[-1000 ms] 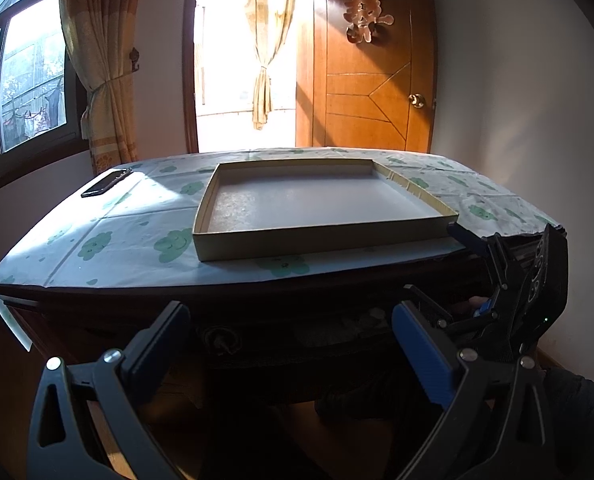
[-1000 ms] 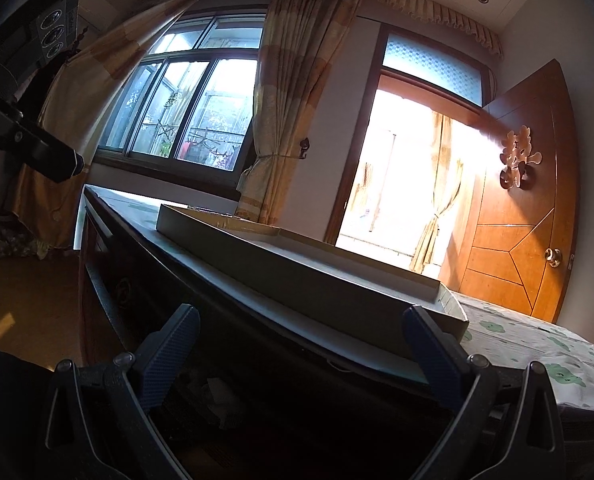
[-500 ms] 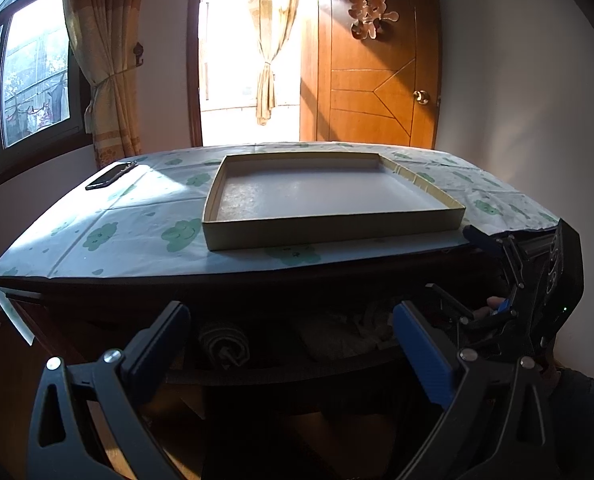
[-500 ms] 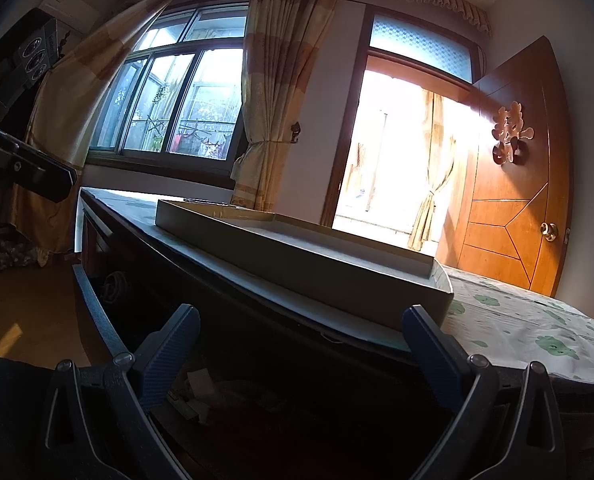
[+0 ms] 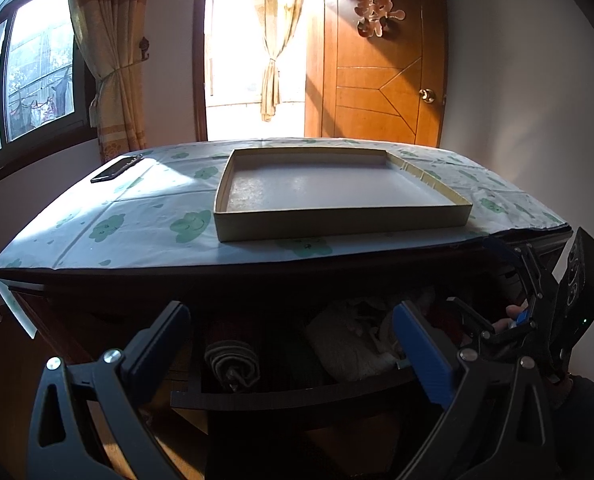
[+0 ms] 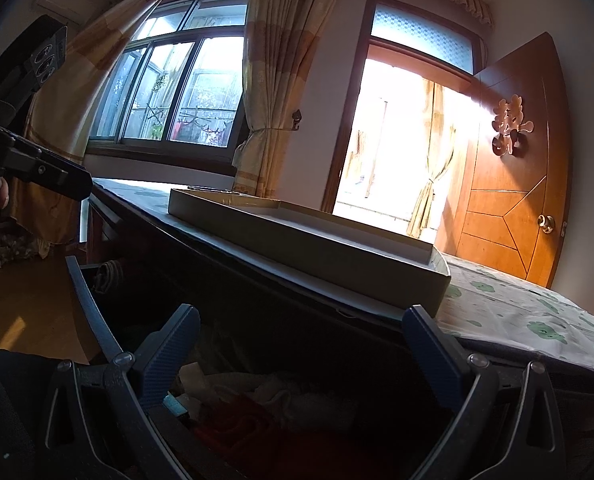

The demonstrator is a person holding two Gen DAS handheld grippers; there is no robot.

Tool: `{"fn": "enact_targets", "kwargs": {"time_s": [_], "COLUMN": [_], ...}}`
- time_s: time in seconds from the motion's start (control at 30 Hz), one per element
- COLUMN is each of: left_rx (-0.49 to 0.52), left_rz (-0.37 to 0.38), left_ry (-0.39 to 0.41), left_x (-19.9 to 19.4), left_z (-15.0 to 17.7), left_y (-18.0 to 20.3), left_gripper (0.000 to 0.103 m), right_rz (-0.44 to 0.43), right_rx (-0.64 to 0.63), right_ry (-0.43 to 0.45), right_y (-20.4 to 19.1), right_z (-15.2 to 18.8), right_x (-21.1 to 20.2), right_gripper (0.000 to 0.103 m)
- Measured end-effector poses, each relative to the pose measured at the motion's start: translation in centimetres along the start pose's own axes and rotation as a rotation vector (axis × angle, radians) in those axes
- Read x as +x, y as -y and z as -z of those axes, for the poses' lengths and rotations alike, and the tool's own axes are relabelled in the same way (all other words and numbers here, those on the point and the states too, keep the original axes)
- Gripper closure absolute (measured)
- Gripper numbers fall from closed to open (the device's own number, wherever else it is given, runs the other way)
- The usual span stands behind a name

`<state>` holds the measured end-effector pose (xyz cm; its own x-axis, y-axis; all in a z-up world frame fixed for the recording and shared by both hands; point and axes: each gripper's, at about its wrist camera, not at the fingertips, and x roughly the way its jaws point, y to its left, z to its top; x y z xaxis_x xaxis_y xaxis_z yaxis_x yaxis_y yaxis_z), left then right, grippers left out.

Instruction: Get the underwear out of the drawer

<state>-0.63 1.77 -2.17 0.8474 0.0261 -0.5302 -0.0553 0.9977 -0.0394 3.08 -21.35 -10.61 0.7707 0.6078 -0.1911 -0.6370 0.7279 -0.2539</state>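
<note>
- The drawer [image 5: 297, 394] is open, with folded clothes [image 5: 345, 344] showing inside.
- I have both tools, left [image 5: 293, 354] and right [image 6: 297, 356], spread and empty.
- Picking the underwear and lifting it out remain.

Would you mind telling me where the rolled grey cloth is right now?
In the left wrist view, the rolled grey cloth lies in the open drawer, at its left end, left of a pale folded garment.
</note>
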Motion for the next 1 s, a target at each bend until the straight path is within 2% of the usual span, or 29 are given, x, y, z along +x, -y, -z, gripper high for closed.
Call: {"fn": "enact_targets", "kwargs": {"time_s": [1.0], "left_rx": [-0.015], "left_rz": [0.004], "left_ry": [-0.019], "left_x": [-0.2], "left_z": [0.8], "left_y": [-1.0], "left_gripper": [0.000], "right_rz": [-0.013], "right_rx": [0.049], "right_ry": [-0.085], "right_y": [-1.4], "right_z": [-0.1], "right_x": [-2.6], "right_gripper": [0.001]}}
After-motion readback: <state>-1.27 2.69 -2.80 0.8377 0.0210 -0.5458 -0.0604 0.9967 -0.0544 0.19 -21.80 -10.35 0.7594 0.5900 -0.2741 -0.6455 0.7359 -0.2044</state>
